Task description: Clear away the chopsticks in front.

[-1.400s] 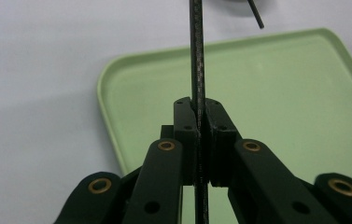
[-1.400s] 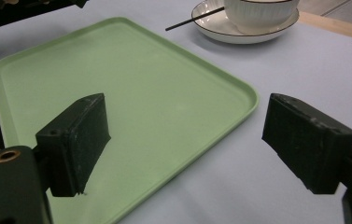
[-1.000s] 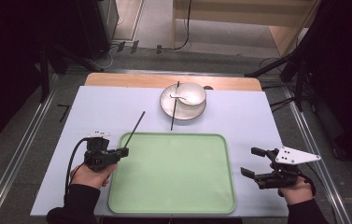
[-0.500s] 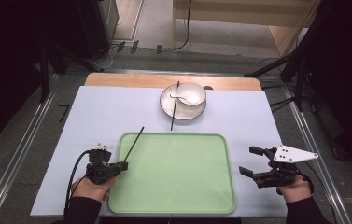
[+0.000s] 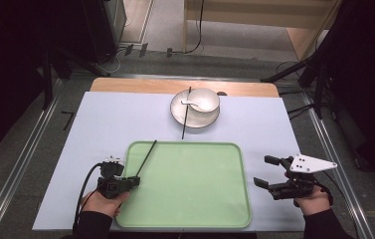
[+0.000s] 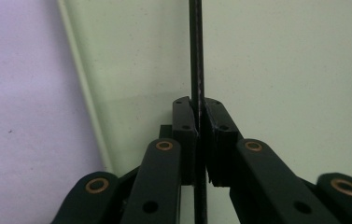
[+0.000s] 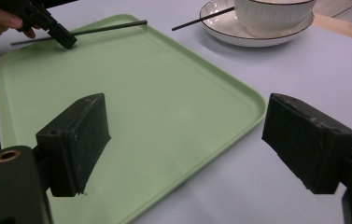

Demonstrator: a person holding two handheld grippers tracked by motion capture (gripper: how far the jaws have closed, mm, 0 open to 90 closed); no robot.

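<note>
Pinching a black chopstick between its pads, the left claw sits over the near-left corner of the green tray. Chopstick runs from the claw up and away across the tray's left rim, tip near the far-left corner. Jaws have just eased apart a trace, stick still clamped. Right claw spread wide, nothing between, over the counter just right of the tray. Second chopstick lies across a plate holding a bowl, beyond the tray.
</note>
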